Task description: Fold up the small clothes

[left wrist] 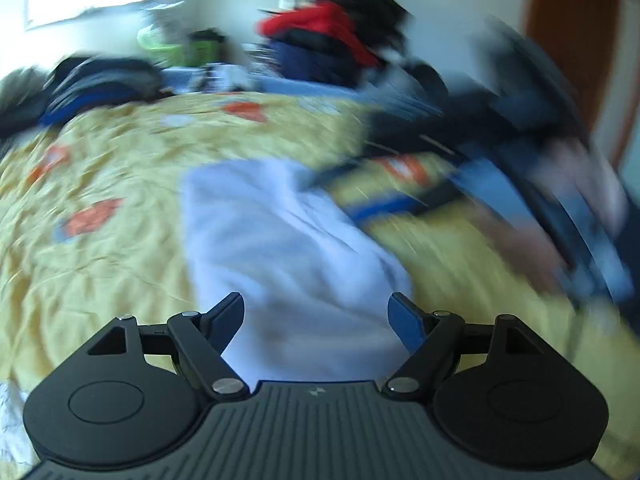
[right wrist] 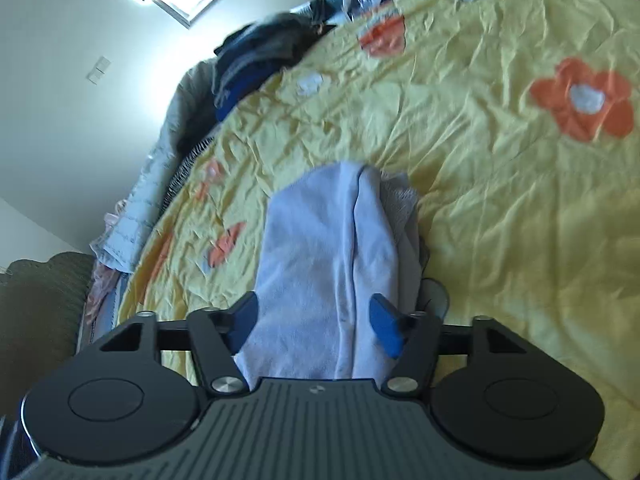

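Right wrist view: a pale lavender-white cloth point(right wrist: 320, 264) lies on a yellow bedspread point(right wrist: 500, 200) printed with orange flowers, its near end running between the spread fingers of the right gripper point(right wrist: 316, 320). The jaws stand wide apart, with cloth filling the gap; neither blue pad visibly presses on it, so it looks loose rather than pinched. One long fold already shows down the cloth, a flap laid over itself, with a greyer layer peeking out along its right edge. Judging by that, the folding is under way but not finished: the piece is still long and would need at least one more fold across its length.

From the left wrist, heavily blurred, the same cloth point(left wrist: 280, 248) stretches away from the left gripper point(left wrist: 316, 316), whose jaws are also wide open and appear to hold nothing, the cloth passing beneath or between them. Both tools point low along the bed, close over the near end of the cloth, the right one tilted so the bed slants across its view. To the right in the left view, a dark smeared shape point(left wrist: 540, 168) with blue accents may be the other tool and arm, though the blur makes this uncertain.

A heap of dark clothes point(right wrist: 260, 56) sits at the far edge of the bed, apparently still waiting.
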The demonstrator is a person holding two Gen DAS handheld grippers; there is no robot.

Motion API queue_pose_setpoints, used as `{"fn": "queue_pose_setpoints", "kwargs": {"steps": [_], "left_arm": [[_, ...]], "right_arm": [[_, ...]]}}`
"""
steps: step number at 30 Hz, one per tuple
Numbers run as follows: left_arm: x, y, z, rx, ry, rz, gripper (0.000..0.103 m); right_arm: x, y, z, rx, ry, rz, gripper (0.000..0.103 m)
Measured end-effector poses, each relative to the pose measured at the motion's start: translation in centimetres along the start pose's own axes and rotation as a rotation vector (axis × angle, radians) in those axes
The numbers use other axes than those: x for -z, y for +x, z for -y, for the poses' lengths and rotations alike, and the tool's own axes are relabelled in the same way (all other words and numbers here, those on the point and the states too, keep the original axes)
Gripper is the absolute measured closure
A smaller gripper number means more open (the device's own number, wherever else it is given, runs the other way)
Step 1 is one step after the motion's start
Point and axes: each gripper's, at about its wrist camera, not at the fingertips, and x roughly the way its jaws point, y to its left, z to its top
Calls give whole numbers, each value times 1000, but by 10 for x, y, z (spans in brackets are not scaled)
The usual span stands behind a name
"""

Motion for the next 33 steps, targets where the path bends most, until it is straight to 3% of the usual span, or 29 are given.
{"fn": "queue_pose_setpoints", "kwargs": {"steps": [5,8,12,18,20,21,22,24,30,33], "left_arm": [[-16,31,-110,105,-554,-98,22],[-13,49,-132,131,-675,-135,23],[-18,72,-131,226,-698,-162,23],[-30,98,-127,260,-691,-180,25],[-35,103,-124,226,-663,-196,50],[-36,105,-123,200,-643,-213,70],[-37,107,-123,187,-636,-222,75],[-38,109,-123,183,-622,-230,78],[-54,91,-111,152,-531,-199,86],[-67,67,-113,159,-477,-158,86]], "right_arm": [[2,-3,26,35,60,-44,33],[7,8,36,54,84,-82,33],[9,14,39,54,104,-83,34],[1,31,41,-43,163,-128,29],[1,36,37,-57,158,-132,31],[2,37,35,-59,151,-130,42],[2,38,34,-58,151,-129,48],[3,42,35,-30,148,-140,79],[9,37,28,-46,148,-86,80],[10,37,13,-116,158,-71,80]]}}
